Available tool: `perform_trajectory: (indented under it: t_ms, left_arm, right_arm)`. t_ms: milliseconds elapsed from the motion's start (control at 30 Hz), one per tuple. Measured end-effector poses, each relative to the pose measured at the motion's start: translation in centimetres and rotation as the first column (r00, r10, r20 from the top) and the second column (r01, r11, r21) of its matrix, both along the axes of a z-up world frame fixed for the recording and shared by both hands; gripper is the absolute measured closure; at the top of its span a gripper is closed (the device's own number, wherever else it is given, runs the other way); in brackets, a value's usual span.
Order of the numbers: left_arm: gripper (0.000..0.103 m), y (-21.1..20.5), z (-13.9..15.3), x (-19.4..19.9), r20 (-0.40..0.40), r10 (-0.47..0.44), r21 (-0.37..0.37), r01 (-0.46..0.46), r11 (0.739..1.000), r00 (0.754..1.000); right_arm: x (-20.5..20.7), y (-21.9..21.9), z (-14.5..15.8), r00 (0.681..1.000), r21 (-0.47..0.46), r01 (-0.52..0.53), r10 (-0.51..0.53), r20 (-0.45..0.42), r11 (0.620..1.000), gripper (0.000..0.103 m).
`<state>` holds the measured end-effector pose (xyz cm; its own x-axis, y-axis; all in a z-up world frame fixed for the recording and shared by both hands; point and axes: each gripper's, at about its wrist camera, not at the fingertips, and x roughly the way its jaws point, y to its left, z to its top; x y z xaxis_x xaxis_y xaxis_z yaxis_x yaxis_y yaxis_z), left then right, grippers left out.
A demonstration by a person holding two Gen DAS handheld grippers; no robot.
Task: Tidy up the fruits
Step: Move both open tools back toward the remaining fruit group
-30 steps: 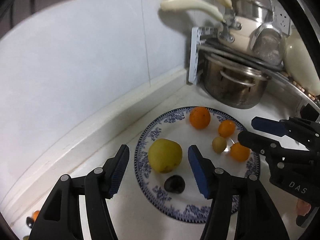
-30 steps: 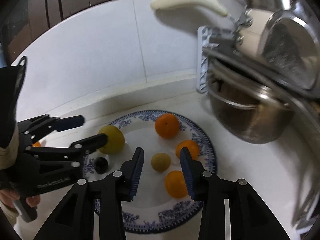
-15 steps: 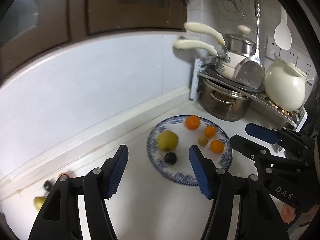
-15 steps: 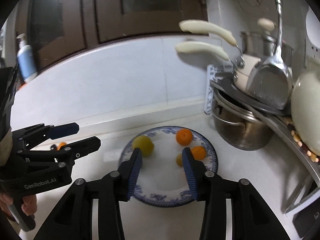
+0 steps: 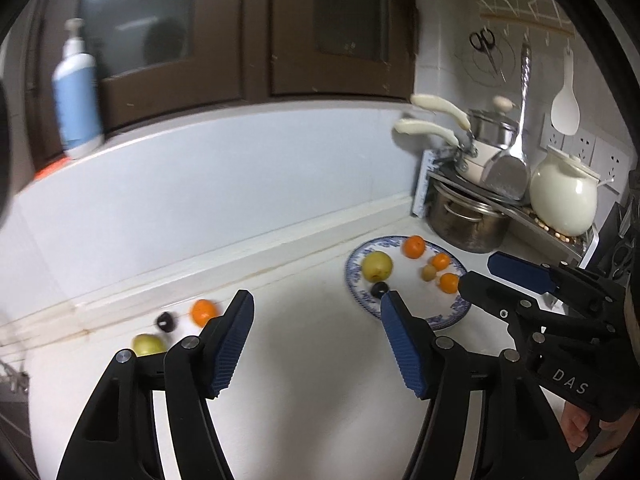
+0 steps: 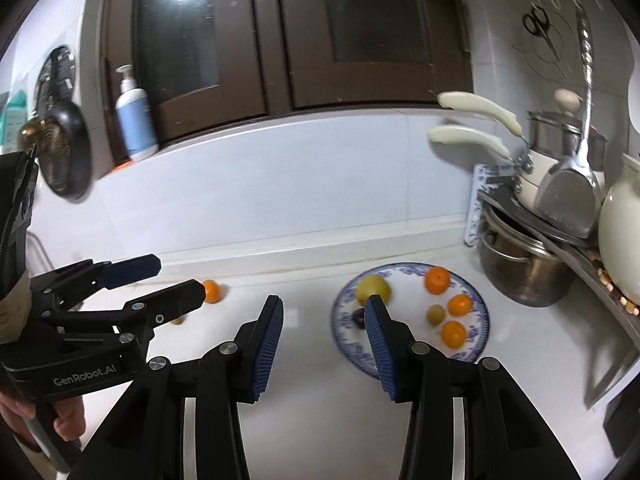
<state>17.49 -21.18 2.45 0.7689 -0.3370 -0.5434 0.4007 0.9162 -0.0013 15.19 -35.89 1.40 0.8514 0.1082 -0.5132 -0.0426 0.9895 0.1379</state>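
Left wrist view: left gripper (image 5: pixel 316 336) wide open, nothing between the pads, hanging over bare white counter (image 5: pixel 312 400) just left of the blue-patterned plate (image 5: pixel 448 318). Right gripper (image 6: pixel 324 344) also spread open & empty, its right finger overlapping the plate's near-left rim in its own view.

On the plate: yellow-green apple (image 5: pixel 377 266), dark plum (image 5: pixel 379 289) just in front of it, 3 oranges (image 5: pixel 414 246) + a small greenish fruit (image 5: pixel 429 272) toward the right side.

Well left of the plate, near the backsplash ledge: loose orange (image 5: pixel 203 312), dark fruit (image 5: pixel 166 321), yellow-green fruit (image 5: pixel 148 344) partly behind the left finger; all blurred.

Obstacles: steel pot (image 5: pixel 466 222) just behind-right of the plate, under a corner rack w/ cream-handled pans (image 5: pixel 476 156), hanging spatula (image 5: pixel 506 164) & cream jar (image 5: pixel 564 196). Backsplash ledge runs close behind the plate. Blue pump bottle (image 6: pixel 134 120) on the sill far up-left of the plate.

Room: broad clear counter between the plate and the loose fruit; right of the plate is tight against the rack.
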Motion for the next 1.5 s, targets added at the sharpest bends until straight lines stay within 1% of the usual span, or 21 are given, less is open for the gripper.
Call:
perform_trajectory:
  t_ms: [200,300,500,600,867,1000,1200,1267,1367,1500]
  left_arm:
    - [0.037,4.1,1.1,-2.1,0.048,0.06,-0.004,-0.06,0.998,0.997]
    - [0.036,5.8,1.3,-2.9,0.062,0.081,-0.001,-0.081,0.997,0.995]
    - [0.033,9.4,1.7,-4.4,0.089,0.121,0.007,-0.122,0.992,0.989]
    - [0.032,11.1,1.8,-4.9,0.114,0.144,0.02,-0.148,0.989,0.983]
    - [0.031,15.2,1.7,-5.4,0.124,0.173,0.038,-0.179,0.983,0.977]
    - [0.031,16.3,1.4,-5.1,0.131,0.167,0.059,-0.176,0.983,0.977]
    - [0.031,17.5,0.9,-4.6,0.15,0.129,0.098,-0.144,0.985,0.98]
    - [0.031,17.8,0.6,-4.3,0.154,0.11,0.118,-0.129,0.985,0.982]
    - [0.031,18.1,0.2,-3.5,0.153,0.088,0.128,-0.108,0.986,0.984]
    - [0.031,18.3,-0.5,-2.3,0.139,0.049,0.126,-0.067,0.99,0.989]
  right_arm:
    - [-1.0,3.4,1.0,0.999,-0.015,-0.029,0.029,0.021,0.999,0.059]
    - [-1.4,5.0,1.4,0.998,-0.018,-0.047,0.047,0.034,0.999,0.054]
    - [-2.2,8.4,2.0,0.994,-0.032,-0.084,0.086,0.065,0.996,0.054]
    - [-2.4,9.9,2.2,0.992,-0.043,-0.098,0.101,0.078,0.994,0.054]
    - [-1.9,13.8,2.2,0.987,-0.064,-0.144,0.148,0.069,0.988,0.054]
    - [-1.2,15.5,1.9,0.981,-0.063,-0.181,0.184,0.054,0.982,0.054]
    - [0.4,17.4,1.0,0.969,-0.029,-0.245,0.246,0.012,0.969,0.054]
    - [1.1,17.9,0.7,0.965,-0.034,-0.262,0.262,0.0,0.965,0.054]
    - [1.8,18.7,0.4,0.96,-0.053,-0.282,0.281,-0.011,0.958,0.054]
    - [3.1,19.6,-0.2,0.947,-0.065,-0.32,0.318,-0.034,0.945,0.054]
